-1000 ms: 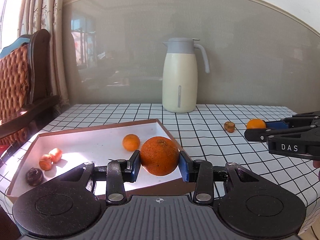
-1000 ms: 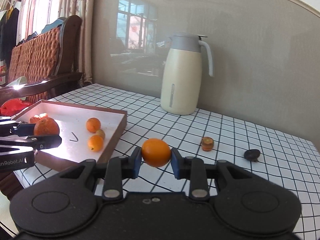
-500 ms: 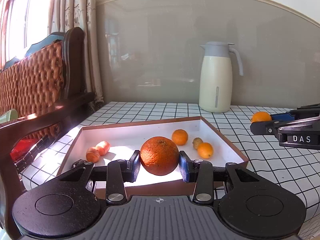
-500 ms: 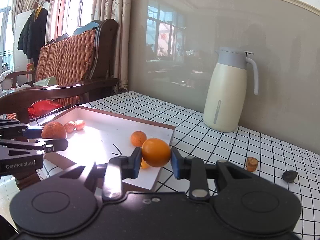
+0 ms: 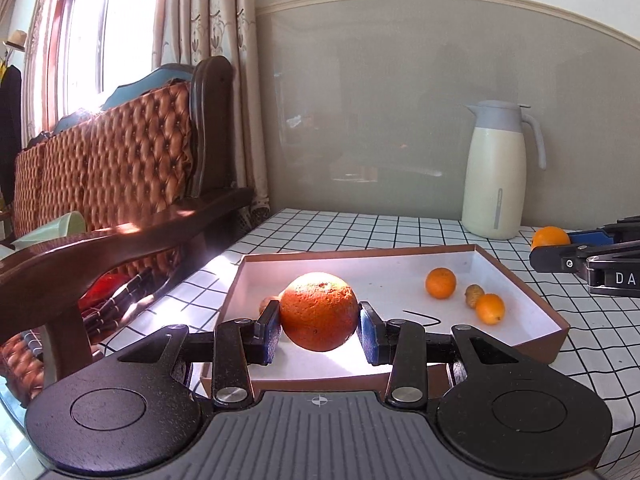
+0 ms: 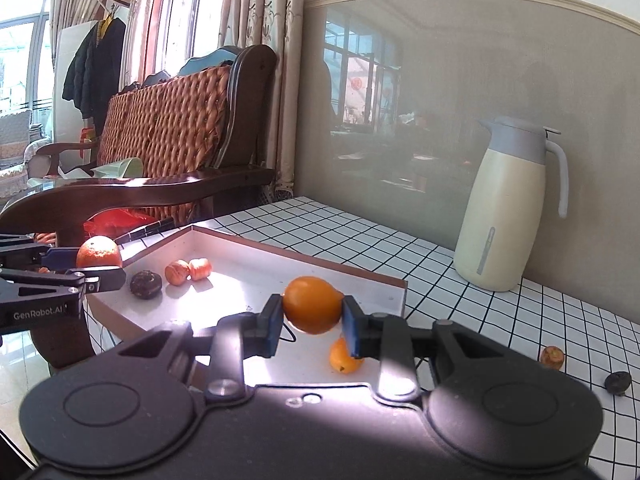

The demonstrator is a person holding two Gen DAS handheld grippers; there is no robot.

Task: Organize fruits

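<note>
left claw (image 5: 318,326) gripping large orange (image 5: 318,310), white tray (image 5: 536,308)

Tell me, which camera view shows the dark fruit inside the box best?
The right wrist view: the dark fruit lies unobstructed on the box floor beside two small reddish fruits. The left wrist view does not show it.

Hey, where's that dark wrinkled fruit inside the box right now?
In the right wrist view, the dark fruit lies in the box's left corner, just left of two small reddish fruits and beside the left gripper.
</note>
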